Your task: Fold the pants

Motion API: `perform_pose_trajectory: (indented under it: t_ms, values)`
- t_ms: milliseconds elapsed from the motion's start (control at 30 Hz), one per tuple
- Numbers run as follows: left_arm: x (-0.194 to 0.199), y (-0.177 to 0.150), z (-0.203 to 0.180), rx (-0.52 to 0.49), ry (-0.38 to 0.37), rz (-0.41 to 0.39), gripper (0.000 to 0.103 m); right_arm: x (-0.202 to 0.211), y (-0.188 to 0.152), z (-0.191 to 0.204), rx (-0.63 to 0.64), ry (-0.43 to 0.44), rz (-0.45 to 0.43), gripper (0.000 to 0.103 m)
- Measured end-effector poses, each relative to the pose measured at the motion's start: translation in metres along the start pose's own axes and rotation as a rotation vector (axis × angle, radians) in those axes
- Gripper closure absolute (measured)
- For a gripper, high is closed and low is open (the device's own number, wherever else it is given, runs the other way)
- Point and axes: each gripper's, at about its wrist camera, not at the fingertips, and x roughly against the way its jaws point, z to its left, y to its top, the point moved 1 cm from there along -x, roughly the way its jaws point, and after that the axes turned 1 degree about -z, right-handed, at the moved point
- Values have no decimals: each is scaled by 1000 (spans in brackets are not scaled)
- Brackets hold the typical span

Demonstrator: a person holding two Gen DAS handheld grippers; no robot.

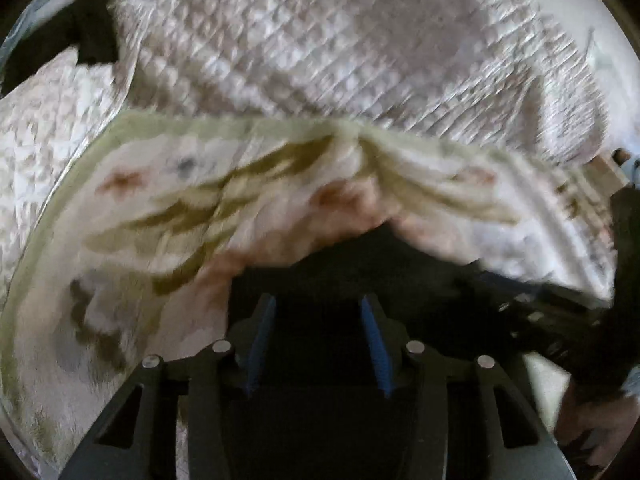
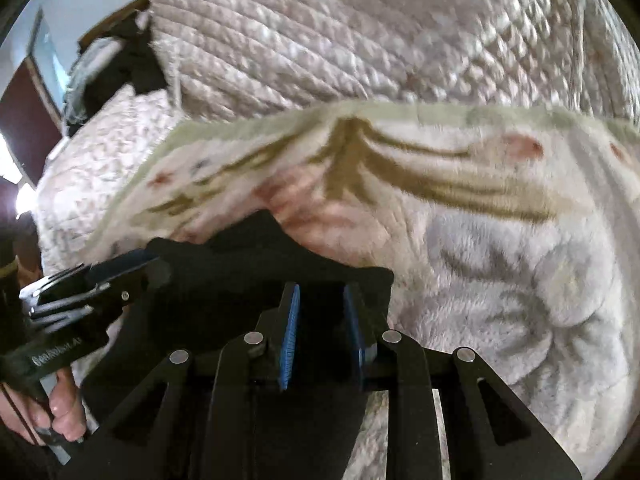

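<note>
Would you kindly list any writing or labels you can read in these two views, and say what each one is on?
White lettering on the left tongs, along the black handle low at the left edge of the right wrist view: too blurred to read.
Nothing else carries any writing.

Both grippers point steeply downward, side by side. The left gripper [image 1: 318, 338] has its blue pads set apart, dark cloth between them. The right gripper [image 2: 320, 332] has its jaws narrower, closed on dark cloth. A hand [image 2: 60, 412] grips the left gripper's handle.
</note>
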Motion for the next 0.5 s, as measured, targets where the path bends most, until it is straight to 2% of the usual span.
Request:
perform_pose_trajectory:
  t_ms: [233,500]
  values:
    - [-1,-10,6,36,8,-36,54,-4,-3,-3,-6,-6,-45,81]
    - [-1,-9,12,72,-14,-44,51,-5,-1,-6,-29,25,-38,79]
